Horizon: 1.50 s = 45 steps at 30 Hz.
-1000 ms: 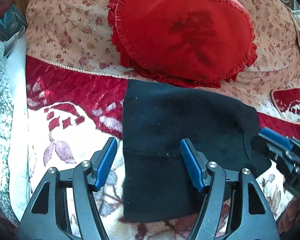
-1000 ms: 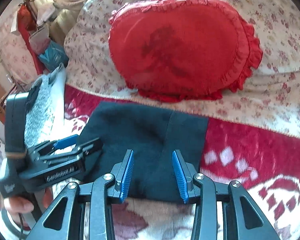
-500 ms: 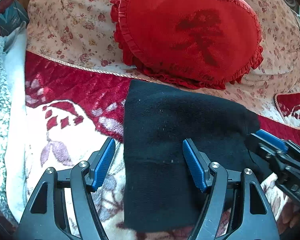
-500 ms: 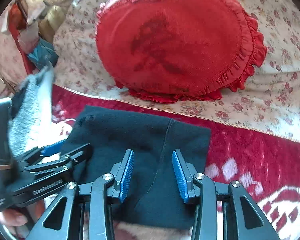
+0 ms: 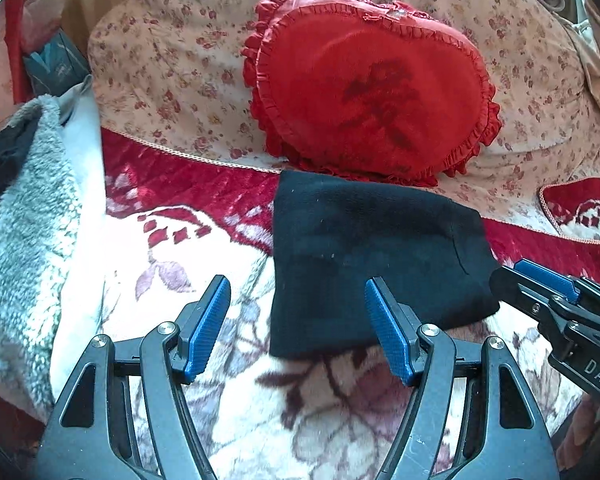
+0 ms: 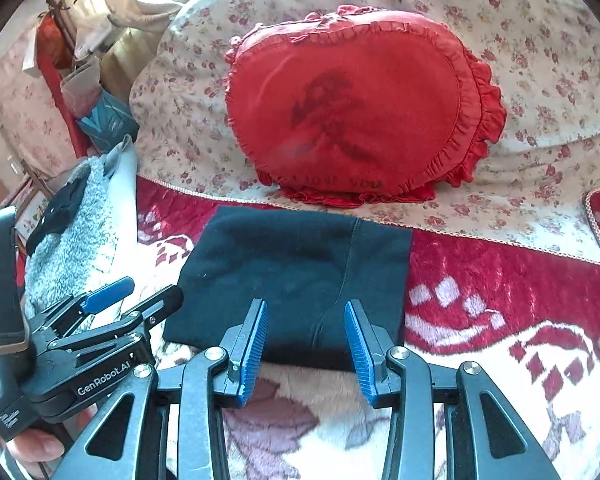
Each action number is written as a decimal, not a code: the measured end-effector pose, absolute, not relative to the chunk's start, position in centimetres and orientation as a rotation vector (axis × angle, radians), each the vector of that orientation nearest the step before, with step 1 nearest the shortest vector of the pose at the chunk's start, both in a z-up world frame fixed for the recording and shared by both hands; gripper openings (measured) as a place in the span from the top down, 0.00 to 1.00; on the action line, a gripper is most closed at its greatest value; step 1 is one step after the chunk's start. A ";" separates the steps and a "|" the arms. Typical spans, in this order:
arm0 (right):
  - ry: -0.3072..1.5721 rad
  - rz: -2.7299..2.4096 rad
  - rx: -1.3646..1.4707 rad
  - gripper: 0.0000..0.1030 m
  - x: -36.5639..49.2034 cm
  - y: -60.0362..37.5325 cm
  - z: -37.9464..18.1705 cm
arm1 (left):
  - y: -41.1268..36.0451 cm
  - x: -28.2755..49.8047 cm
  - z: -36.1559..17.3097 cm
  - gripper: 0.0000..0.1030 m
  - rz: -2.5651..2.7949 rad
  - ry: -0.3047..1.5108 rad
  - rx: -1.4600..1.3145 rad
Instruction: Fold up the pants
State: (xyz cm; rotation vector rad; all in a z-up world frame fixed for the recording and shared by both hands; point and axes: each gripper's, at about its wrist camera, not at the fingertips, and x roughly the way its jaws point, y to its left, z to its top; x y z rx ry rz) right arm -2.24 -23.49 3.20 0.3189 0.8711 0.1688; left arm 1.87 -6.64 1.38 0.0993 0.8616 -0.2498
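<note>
The pants [image 5: 372, 264] lie folded into a compact black rectangle on the blanket [image 5: 340, 420], a plush red-and-cream one with a flower pattern. Their far edge sits just in front of the red heart-shaped cushion [image 5: 372, 92], which leans on a rose-print cover [image 5: 172, 60]. A seam runs down the right part of the folded cloth.

The left gripper [image 5: 298, 326] hovers over the near left corner of the pants with its blue pads spread wide. Nothing is between them but blanket and the cloth edge below, and neither pad presses on the fabric. Its jaws widened a little within the last moment.

The right gripper [image 6: 306, 346] hangs above the near edge of the pants [image 6: 296, 268], jaws parted about halfway, pads clear of the cloth and holding nothing. From that side the left gripper [image 6: 140, 296] shows at the lower left, with a hand [image 6: 36, 450] wrapped on its handle.

A grey fleece throw [image 5: 24, 240] is bunched up at the left edge of the blanket, well apart from the pants
</note>
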 end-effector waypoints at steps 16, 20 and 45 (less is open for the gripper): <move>0.880 0.186 0.292 0.56 -4.4 -21.7 3.9 | -4.6 -0.9 2.6 0.32 -0.205 0.824 0.082; 0.884 0.196 0.290 0.56 -4.6 -21.2 3.8 | -4.3 -1.1 2.6 0.32 -0.198 0.822 0.077; 0.896 0.202 0.290 0.55 -4.6 -20.4 3.3 | -4.7 -1.1 1.9 0.32 -0.203 0.842 0.095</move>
